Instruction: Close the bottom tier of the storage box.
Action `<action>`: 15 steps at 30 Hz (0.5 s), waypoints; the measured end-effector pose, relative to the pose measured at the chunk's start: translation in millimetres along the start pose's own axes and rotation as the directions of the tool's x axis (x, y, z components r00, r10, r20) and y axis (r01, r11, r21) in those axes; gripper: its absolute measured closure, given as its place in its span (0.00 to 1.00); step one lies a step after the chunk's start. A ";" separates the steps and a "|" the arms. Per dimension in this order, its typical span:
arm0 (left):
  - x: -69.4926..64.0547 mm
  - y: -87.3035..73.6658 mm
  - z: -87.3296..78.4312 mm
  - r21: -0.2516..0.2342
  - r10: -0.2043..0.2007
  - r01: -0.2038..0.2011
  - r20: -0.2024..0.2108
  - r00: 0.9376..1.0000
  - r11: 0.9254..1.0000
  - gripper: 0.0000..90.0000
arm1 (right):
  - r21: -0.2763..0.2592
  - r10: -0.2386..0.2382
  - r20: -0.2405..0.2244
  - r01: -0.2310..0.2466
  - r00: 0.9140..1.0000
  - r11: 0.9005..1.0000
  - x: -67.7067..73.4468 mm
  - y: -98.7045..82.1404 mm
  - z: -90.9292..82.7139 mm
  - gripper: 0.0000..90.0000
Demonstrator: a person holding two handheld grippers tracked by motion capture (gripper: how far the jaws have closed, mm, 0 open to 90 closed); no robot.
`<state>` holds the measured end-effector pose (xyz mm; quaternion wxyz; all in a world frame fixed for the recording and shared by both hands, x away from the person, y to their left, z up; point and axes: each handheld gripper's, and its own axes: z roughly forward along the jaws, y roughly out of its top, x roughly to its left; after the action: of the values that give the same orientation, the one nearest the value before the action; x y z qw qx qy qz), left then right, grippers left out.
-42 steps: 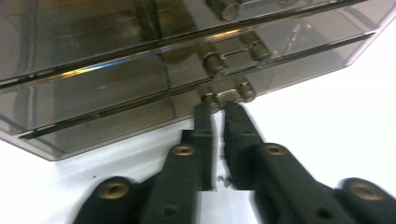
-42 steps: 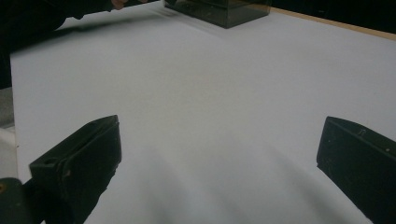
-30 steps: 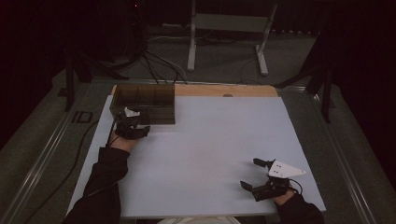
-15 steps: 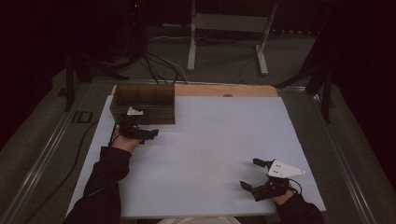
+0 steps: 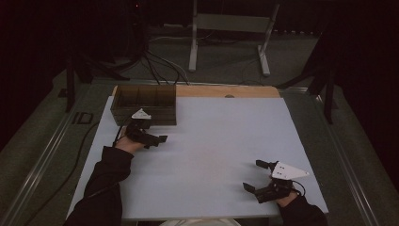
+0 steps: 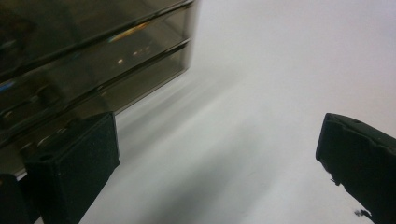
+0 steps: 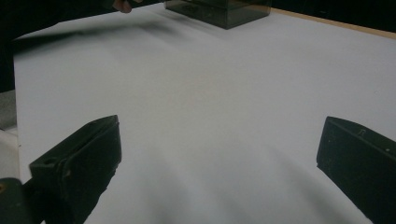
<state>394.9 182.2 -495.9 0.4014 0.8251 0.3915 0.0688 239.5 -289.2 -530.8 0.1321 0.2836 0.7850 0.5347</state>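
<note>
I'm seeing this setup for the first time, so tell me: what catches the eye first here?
The big white board covering the table stands out against the dark room. At its far left corner sits a smoky see-through box with compartments, and the left gripper lies just in front of it, jaws wide and empty. The right gripper, also open, rests near the board's near right corner.

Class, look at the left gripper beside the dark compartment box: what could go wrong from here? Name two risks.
1. The left gripper hangs open close to the dark box; a jaw might catch its front wall and shove it along the white table.
2. The box's smoky walls make its compartments hard to read in the left gripper view, so a reach could land in the wrong one.
</note>
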 end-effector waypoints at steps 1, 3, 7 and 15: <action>-3.1 2.5 -1.8 -0.016 0.002 -0.002 0.019 1.000 1.000 0.01 | 0.000 0.000 0.000 0.000 1.000 1.000 -0.2 0.2 0.2 0.00; -5.4 4.0 -3.3 -0.025 0.002 -0.002 0.018 1.000 1.000 0.01 | 0.002 -0.003 -0.003 0.003 1.000 1.000 -0.2 0.9 1.8 0.00; -9.2 6.3 -7.4 -0.053 0.022 -0.021 0.019 1.000 0.998 0.01 | 0.004 -0.008 -0.007 0.008 1.000 1.000 0.7 1.3 2.4 0.00; -13.5 12.8 -25.2 -0.113 0.029 -0.025 0.036 0.999 0.993 0.01 | 0.010 -0.015 0.000 0.015 1.000 1.000 4.5 2.8 3.5 0.00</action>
<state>382.4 183.3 -467.1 0.4535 0.8076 0.3683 0.0804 238.5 -283.2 -529.2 0.1347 0.2782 0.7899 0.5297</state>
